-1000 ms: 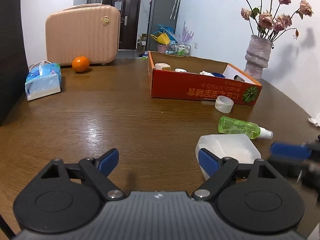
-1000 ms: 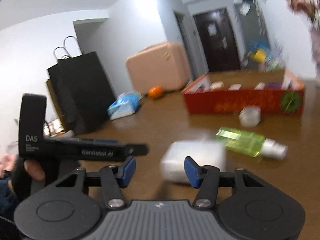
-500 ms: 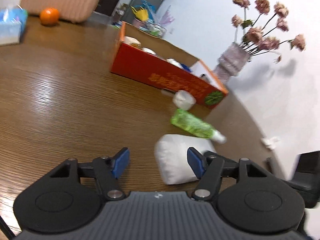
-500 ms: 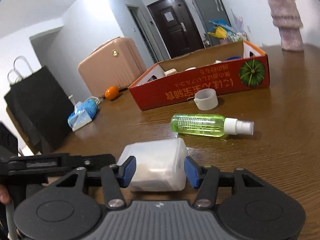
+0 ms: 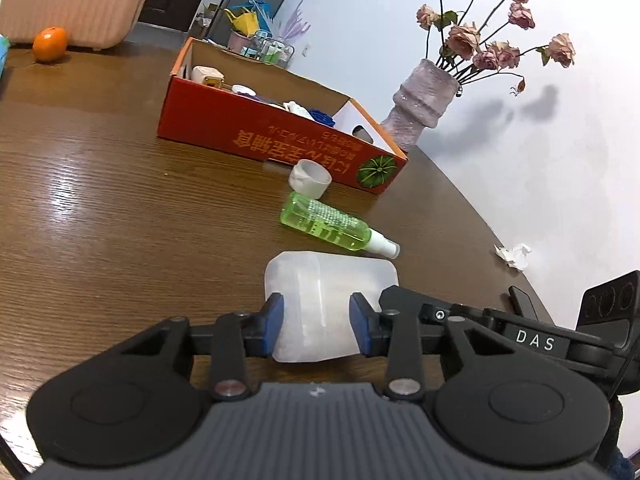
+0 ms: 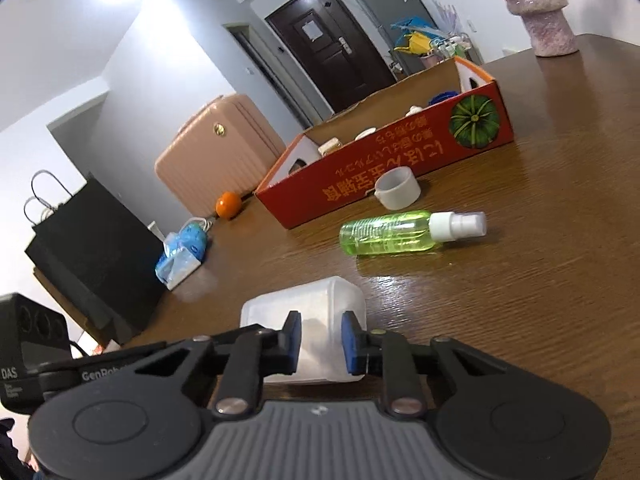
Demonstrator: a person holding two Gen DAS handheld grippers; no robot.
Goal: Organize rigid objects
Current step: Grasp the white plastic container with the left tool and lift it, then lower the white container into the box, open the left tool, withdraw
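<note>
Table point(image 5: 100, 208): brown wood, carries everything.

Red cardboard box point(image 5: 256, 140), open top, at 12 o'clock from both grippers, well apart. Small items already inside; likely the drop target.

White translucent plastic container point(image 5: 332, 280): lies on the table directly ahead of both grippers, at 12 o'clock, near edge. Long axis appears to run roughly away toward the box, though fisheye makes this uncertain.

Green spray bottle point(image 6: 388, 232) on its side between container and box, nozzle toward 3 o'clock in the right wrist view. White tape roll point(image 6: 398, 189) just beside the box front.

Left gripper point(image 5: 316, 330): jaws have just been closing; blue fingers point(image 5: 274, 328) now clamped on the container's near end.

Right gripper point(image 6: 320, 342): jaws have just been closing too; fingers press the same container, from its other side.

Judgement: both hands equally near, both gripping one thing. Next move calls for a joint lift toward 12 o'clock, clearing the bottle.
</note>
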